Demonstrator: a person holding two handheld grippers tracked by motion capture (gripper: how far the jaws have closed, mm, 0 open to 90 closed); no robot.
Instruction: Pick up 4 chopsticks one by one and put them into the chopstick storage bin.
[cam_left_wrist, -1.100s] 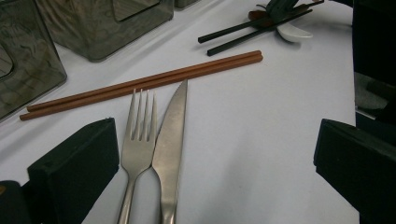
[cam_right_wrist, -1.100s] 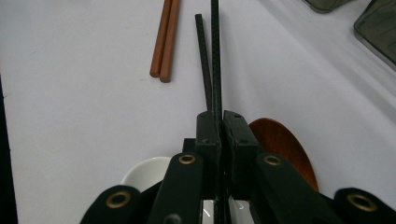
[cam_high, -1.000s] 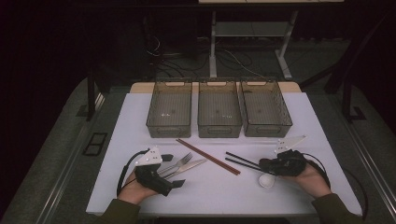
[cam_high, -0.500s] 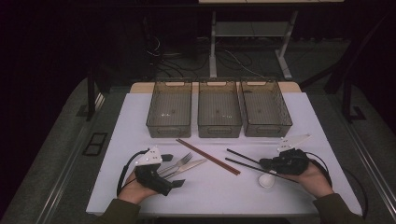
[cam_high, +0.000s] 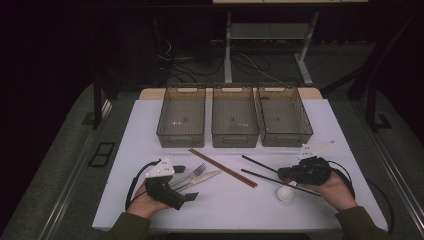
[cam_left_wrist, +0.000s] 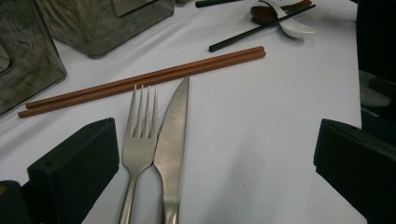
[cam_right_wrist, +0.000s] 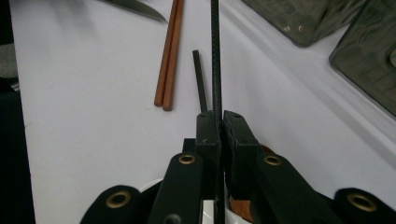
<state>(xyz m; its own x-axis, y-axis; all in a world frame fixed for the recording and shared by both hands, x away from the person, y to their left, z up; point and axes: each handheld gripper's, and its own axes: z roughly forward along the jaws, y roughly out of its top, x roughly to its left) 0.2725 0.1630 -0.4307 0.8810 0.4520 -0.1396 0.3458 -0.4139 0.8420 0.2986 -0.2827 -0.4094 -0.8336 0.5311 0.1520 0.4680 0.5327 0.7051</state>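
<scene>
Right gripper view: right hand-held gripper pinching black chopstick.

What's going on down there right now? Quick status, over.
Right gripper shut on one black chopstick. Left gripper open around fork and knife. Second black chopstick lies alongside.

White table: three bins, brown chopsticks, fork, knife, spoon, black chopstick.
</scene>
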